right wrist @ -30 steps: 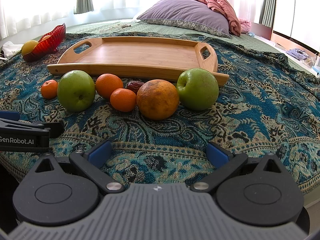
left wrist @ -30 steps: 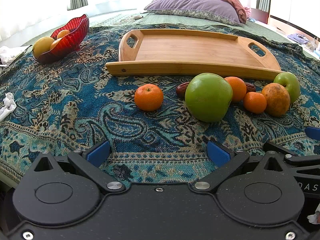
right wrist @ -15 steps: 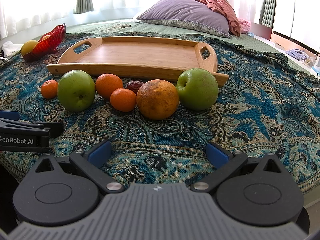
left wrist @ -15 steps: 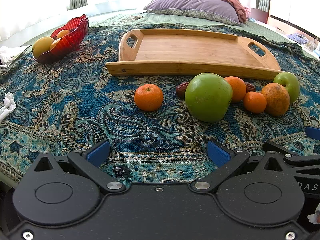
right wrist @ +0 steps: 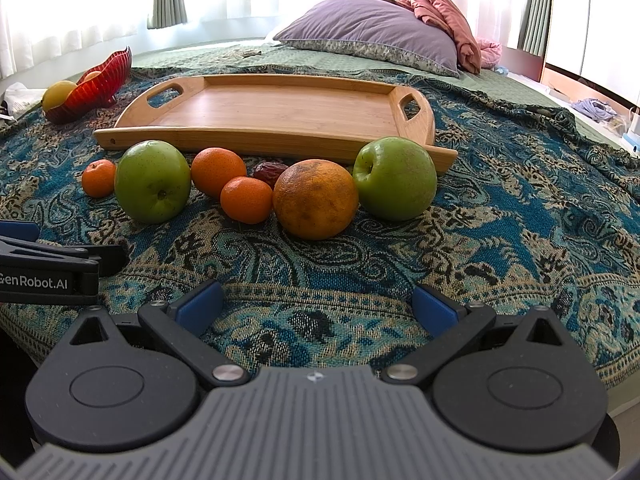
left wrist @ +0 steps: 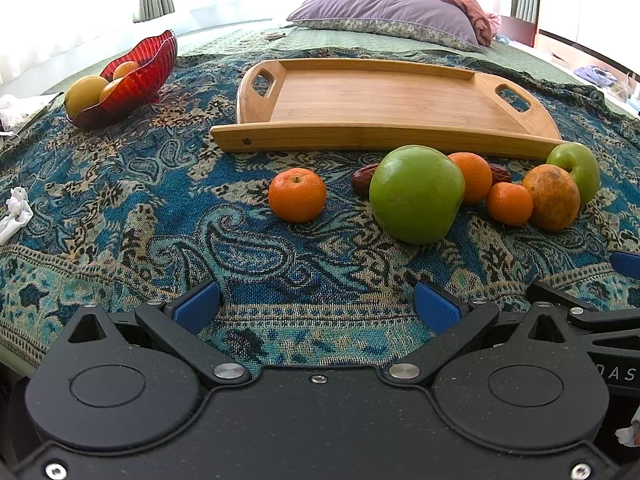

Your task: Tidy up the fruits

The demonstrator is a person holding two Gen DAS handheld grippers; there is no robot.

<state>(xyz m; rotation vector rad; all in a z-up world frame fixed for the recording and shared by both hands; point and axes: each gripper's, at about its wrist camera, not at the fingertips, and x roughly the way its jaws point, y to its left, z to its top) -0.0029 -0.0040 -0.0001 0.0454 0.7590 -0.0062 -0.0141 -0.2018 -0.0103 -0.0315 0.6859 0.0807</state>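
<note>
Fruit lies in a row on a patterned blue cloth in front of an empty wooden tray [left wrist: 380, 100] [right wrist: 276, 108]. Left to right: a small mandarin [left wrist: 297, 195] [right wrist: 99, 178], a big green apple [left wrist: 416, 194] [right wrist: 153, 186], an orange [right wrist: 218, 172], a small mandarin [right wrist: 247, 199], a dark date [right wrist: 272, 173], a mottled orange [right wrist: 315, 199] and a green apple [right wrist: 394, 178]. My left gripper [left wrist: 316, 306] is open and empty, short of the fruit. My right gripper [right wrist: 316, 304] is open and empty, also short of it.
A red glass bowl [left wrist: 136, 76] [right wrist: 102, 80] with yellow and orange fruit stands at the back left. A crumpled white tissue [left wrist: 16, 214] lies at the left edge. A purple pillow [right wrist: 372, 32] lies behind the tray. The left gripper's body shows in the right wrist view [right wrist: 48, 272].
</note>
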